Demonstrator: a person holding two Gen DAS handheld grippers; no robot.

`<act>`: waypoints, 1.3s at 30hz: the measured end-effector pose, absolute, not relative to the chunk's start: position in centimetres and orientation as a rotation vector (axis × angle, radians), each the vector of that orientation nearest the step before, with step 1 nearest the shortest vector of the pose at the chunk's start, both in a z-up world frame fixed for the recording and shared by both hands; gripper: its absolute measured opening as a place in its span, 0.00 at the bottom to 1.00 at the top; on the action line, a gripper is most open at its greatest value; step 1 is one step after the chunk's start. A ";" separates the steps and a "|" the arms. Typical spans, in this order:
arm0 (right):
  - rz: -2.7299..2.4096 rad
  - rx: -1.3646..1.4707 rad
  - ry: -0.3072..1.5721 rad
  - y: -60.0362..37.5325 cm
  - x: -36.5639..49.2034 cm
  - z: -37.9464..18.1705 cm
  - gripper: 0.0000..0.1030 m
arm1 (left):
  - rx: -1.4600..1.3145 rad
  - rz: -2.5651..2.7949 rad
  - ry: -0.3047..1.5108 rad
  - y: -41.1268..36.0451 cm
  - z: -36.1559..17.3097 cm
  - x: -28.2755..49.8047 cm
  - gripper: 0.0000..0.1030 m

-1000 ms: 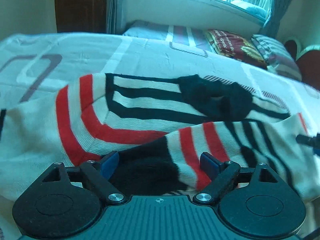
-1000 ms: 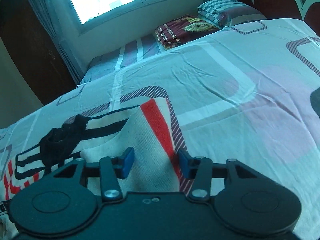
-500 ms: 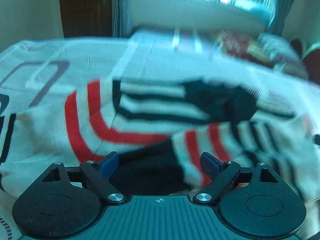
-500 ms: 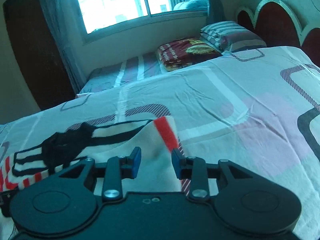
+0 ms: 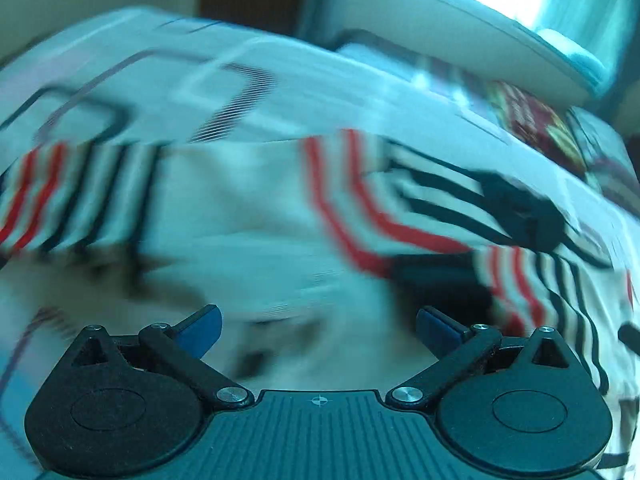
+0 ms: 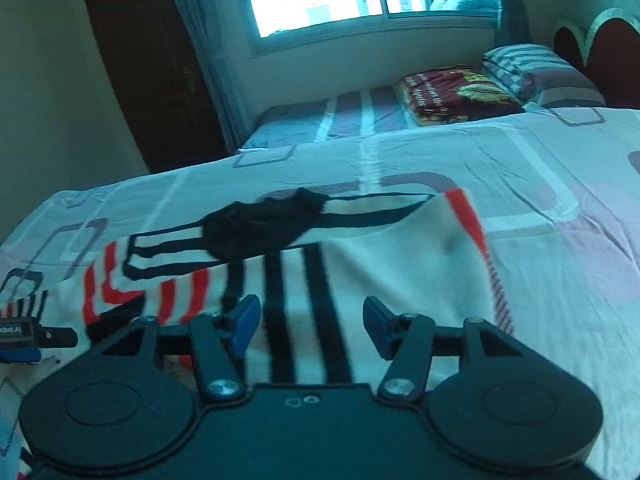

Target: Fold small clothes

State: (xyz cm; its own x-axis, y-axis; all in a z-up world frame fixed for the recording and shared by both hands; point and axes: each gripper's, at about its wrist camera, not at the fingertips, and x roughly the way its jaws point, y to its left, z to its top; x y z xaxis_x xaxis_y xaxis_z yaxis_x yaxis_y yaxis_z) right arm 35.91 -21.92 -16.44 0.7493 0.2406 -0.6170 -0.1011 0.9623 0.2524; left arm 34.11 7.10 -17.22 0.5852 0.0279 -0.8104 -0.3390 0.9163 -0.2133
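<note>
A white knitted garment (image 6: 380, 264) with red and black stripes and a black neck patch (image 6: 260, 228) lies partly folded on the bed. My right gripper (image 6: 312, 328) hovers over its near part. Its jaws are opening, the cloth lies under the gap, and the blue pads (image 6: 246, 326) do not press on it. In the blurred left wrist view the garment (image 5: 248, 216) spreads across the middle. My left gripper (image 5: 319, 324) is opening to its widest just above it, with nothing pinched. The left gripper's tip (image 6: 24, 338) shows at the right wrist view's left edge.
The patterned bedsheet (image 6: 560, 240) stretches right and beyond the garment. At the head of the bed lie a folded dark red blanket (image 6: 452, 92) and a striped pillow (image 6: 532, 68) by the headboard (image 6: 592, 40). A dark wooden door (image 6: 152, 80) and a window stand behind.
The right jaws spread and let go of the red-edged cloth, which now lies flat. The left gripper swept sideways over the garment, its jaws widened, and its view blurred.
</note>
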 end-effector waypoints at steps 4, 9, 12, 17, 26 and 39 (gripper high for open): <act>0.272 0.191 0.715 -16.8 35.1 -16.6 0.57 | -0.539 0.324 0.900 14.2 -18.1 30.1 0.99; 0.331 0.185 0.766 -10.6 35.0 -17.5 0.57 | -0.682 0.403 0.889 21.6 -19.8 27.3 0.99; 0.353 0.167 0.771 -7.2 35.0 -17.6 0.60 | -0.758 0.399 0.853 25.3 -20.7 26.6 0.99; 0.352 0.152 0.775 -3.4 35.4 -17.9 0.61 | -0.824 0.379 0.774 28.8 -21.7 27.3 0.92; 0.257 0.113 0.760 -1.0 37.5 -18.9 0.59 | -0.895 0.410 0.694 33.6 -22.7 29.6 0.16; 0.253 0.050 0.778 0.3 38.4 -20.2 0.56 | -0.672 0.062 0.551 25.0 -13.2 34.1 0.12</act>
